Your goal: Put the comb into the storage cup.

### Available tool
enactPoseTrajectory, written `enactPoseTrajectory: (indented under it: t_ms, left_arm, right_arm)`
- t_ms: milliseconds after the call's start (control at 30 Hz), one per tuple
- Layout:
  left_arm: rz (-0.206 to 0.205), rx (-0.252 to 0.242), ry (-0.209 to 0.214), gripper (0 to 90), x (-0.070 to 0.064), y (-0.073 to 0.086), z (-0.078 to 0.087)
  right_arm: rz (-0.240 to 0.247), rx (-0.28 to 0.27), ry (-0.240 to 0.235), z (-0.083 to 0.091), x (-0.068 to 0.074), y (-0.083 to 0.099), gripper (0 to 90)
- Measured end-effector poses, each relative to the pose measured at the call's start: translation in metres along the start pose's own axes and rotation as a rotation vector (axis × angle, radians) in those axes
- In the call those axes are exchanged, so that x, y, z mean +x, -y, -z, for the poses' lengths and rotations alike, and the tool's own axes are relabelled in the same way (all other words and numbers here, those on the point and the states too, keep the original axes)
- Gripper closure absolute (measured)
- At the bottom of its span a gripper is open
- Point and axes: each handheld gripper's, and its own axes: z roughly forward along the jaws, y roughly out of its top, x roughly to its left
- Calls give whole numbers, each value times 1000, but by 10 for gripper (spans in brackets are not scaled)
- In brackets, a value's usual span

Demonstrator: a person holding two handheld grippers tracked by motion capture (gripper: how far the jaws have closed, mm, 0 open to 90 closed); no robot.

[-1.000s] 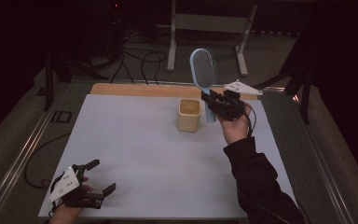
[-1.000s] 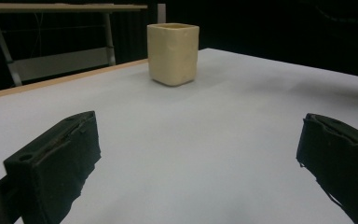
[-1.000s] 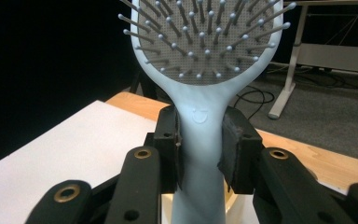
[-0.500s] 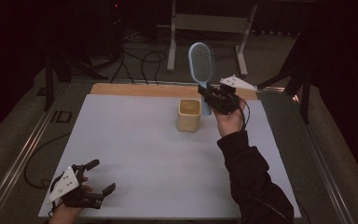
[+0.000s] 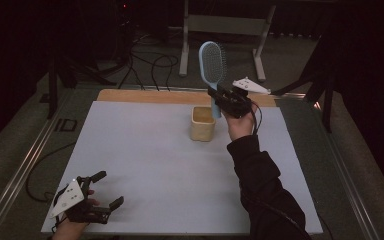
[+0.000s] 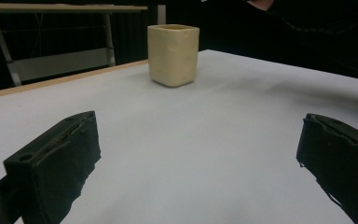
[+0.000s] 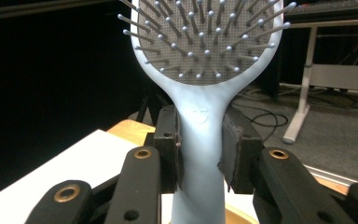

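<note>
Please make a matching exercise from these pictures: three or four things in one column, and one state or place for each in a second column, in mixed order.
1. hairbrush
2. cup
3. left claw
4. right claw

A. open, low at the table's near edge
B. standing on the table, yellowish
C. shut on the handle
D. held upright, light blue

Pairs: 1-D, 2-B, 3-A, 4-C

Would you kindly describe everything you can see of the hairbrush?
The hairbrush is pale blue, plastic by its look, with an oval head whose grey pad carries ball-tipped bristles. It stands upright, head up, above the yellow cup at the table's far side. The right gripper is shut on its handle, one of the fingers pressing each side; the lower end runs out of view.
</note>
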Motion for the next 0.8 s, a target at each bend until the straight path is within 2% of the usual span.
enactPoseTrajectory:
  t_ms: [67,267,433,633,800]
  left_arm:
    - [0,0,0,0,0,0,0]
    - [0,-3,0,0,0,0,1]
    - [2,-4,2,0,0,0,0]
    - [2,-3,3,0,0,0,0]
    - [10,-7,5,0,1,0,1]
  right_arm:
    - [8,-8,-7,-3,-1,2,707]
    - [-19,-25,-28,-11,-5,7,707]
    - [-15,-35,-40,-16,-7,11,707]
    - [-27,-70,-64,-21,-11,14,707]
    - [-33,-72,-58,-26,-14,18,707]
